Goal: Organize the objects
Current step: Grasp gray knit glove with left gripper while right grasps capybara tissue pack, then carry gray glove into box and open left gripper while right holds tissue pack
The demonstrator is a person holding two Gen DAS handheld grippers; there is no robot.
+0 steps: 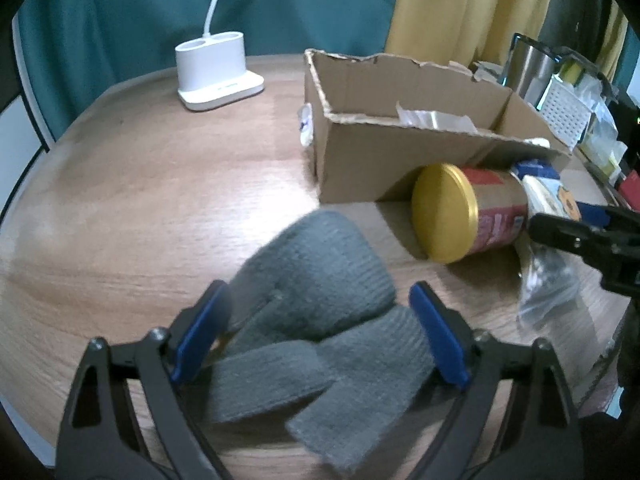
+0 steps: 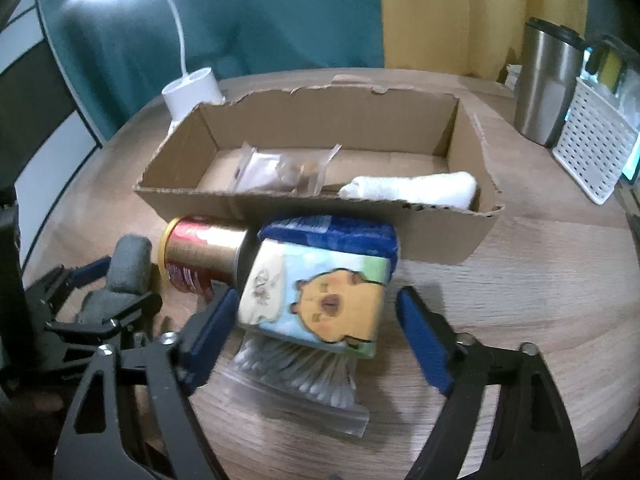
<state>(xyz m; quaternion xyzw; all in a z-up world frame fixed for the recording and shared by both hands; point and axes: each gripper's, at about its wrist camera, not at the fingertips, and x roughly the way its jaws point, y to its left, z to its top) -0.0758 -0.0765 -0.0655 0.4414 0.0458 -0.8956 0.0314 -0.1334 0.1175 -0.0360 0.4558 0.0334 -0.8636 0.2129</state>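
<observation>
Grey knit gloves point(image 1: 320, 320) are lying on the wooden table point(image 1: 120, 200) between the wide-open left gripper point(image 1: 320, 320), not yet pinched. Right gripper point(image 2: 316, 316) is also gaping, straddling a cartoon tissue pack point(image 2: 320, 300) over bagged cotton swabs point(image 2: 304, 376), probably lining up a grab. Cardboard box point(image 2: 440, 236) beyond is holding a plastic packet point(image 2: 280, 168) and white rolled cloth point(image 2: 416, 188); a gold-lidded jar point(image 1: 464, 216) is lying beside it.

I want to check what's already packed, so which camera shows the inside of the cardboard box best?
The right wrist view: it looks down into the cardboard box, showing a clear plastic bag and a rolled white cloth on its floor. The left wrist view sees the box from its side, mostly outer walls, with only a bag edge visible.
</observation>
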